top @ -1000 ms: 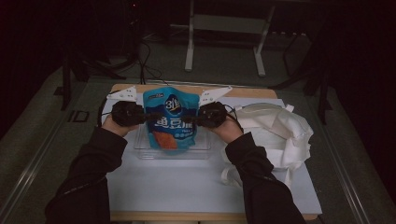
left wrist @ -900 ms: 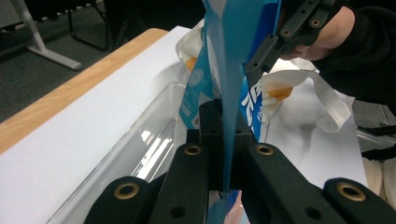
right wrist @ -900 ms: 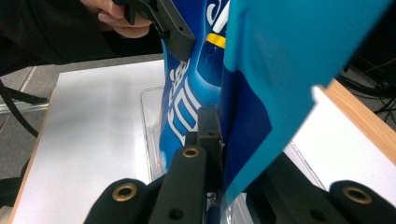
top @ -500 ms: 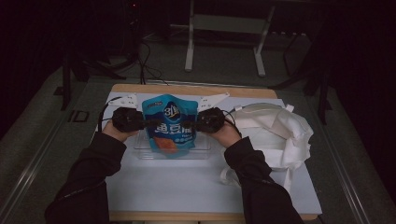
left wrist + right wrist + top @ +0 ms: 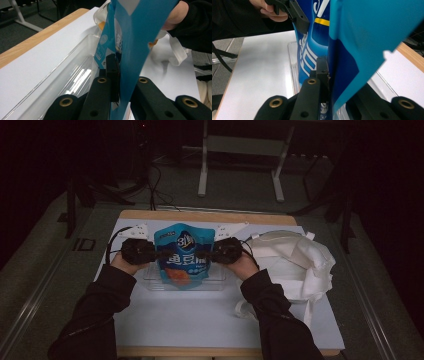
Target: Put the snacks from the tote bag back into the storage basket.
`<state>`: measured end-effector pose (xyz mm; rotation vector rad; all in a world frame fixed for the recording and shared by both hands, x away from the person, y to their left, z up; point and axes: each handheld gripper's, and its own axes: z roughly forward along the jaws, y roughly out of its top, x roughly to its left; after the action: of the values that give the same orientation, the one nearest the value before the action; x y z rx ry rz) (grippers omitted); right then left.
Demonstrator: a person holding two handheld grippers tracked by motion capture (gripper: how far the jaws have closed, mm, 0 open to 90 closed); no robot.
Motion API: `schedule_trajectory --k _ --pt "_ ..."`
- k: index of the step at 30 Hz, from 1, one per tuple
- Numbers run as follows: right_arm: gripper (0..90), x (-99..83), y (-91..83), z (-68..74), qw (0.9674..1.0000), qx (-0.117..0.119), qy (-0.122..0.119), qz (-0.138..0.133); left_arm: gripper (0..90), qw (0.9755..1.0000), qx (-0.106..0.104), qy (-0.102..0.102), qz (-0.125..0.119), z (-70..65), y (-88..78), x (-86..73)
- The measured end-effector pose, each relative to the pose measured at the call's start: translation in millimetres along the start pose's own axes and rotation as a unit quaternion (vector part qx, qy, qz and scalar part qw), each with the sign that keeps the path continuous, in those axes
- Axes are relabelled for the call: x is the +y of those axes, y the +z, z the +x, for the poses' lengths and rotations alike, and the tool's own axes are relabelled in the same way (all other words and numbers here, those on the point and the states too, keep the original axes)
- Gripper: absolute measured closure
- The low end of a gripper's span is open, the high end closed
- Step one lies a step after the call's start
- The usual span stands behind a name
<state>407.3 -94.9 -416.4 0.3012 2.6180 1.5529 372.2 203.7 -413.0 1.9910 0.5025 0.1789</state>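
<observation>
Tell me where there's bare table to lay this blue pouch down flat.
The widest bare patch is the white mat between the two forearms, on the person's side of the clear tray. A narrower strip lies left of the left gripper. Right of the right gripper it is crowded: the white cloth bag sprawls there. The blue pouch hangs over the tray.

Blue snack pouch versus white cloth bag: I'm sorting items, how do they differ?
The blue snack pouch is glossy, printed and held upright over the clear tray; the white cloth bag is plain, crumpled and lies loose. The pouch is smaller than the bag. Both are soft packaging.
</observation>
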Motion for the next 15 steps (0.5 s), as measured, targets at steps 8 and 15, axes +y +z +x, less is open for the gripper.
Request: schedule_trajectory --k 8,15 --pt "66.7 2.7 -5.0 -0.8 0.9999 -0.008 0.003 -0.011 82.0 0.9997 0.024 0.007 0.005 -6.1 -2.9 4.4" --pt "44.2 3.8 -10.3 -1.3 0.9991 -0.037 0.004 -0.019 60.5 0.9991 0.042 -0.001 -0.007 -10.0 -8.9 7.0"
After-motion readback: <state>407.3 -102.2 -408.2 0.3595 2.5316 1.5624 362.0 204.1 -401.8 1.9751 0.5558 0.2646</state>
